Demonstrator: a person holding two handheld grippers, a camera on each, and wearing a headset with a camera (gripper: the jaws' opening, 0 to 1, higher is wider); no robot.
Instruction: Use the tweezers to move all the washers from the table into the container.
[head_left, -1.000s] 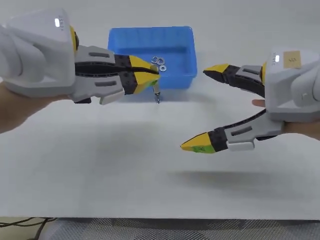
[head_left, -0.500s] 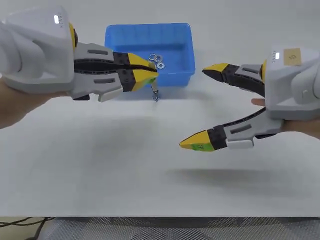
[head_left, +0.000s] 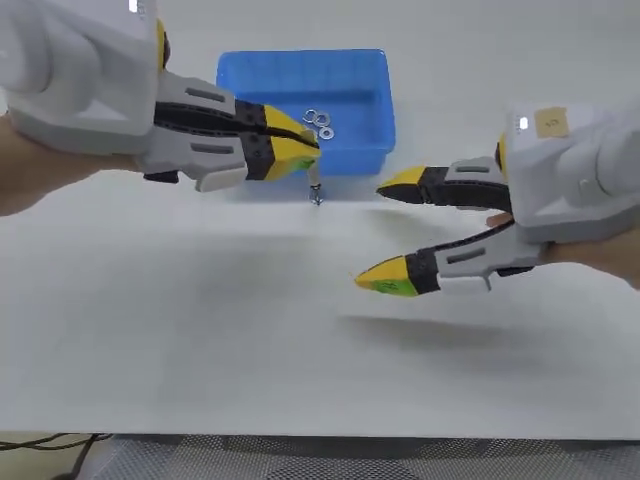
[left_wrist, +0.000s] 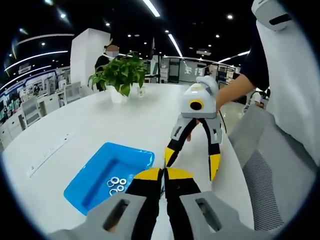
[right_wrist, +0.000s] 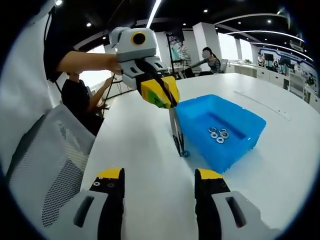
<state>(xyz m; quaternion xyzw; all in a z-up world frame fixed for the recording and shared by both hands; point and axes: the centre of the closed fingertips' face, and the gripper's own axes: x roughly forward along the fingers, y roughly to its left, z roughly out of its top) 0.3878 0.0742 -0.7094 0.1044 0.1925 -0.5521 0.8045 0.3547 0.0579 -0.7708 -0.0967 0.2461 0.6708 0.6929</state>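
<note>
My left gripper (head_left: 300, 150) is shut on thin metal tweezers (head_left: 314, 187) that point down, their tips just in front of the blue container's (head_left: 250, 85) near wall. A small washer (right_wrist: 184, 153) seems pinched at the tips. Three washers (head_left: 319, 123) lie inside the container. My right gripper (head_left: 388, 232) hovers open to the right of the tweezers with nothing between its jaws. In the right gripper view the tweezers (right_wrist: 175, 127) hang from the left gripper (right_wrist: 159, 94) beside the container (right_wrist: 235, 142). The left gripper view has the container (left_wrist: 90, 187) and the right gripper (left_wrist: 192, 160).
The white table (head_left: 200, 320) stretches wide in front of the container. A potted plant (left_wrist: 121, 77) stands far across the table. A mesh chair (right_wrist: 45, 170) is at the table's near edge, and people sit in the background.
My right gripper has moved left toward the tweezers and its jaws stand closer together. The left gripper with the tweezers has stayed by the container's front wall.
</note>
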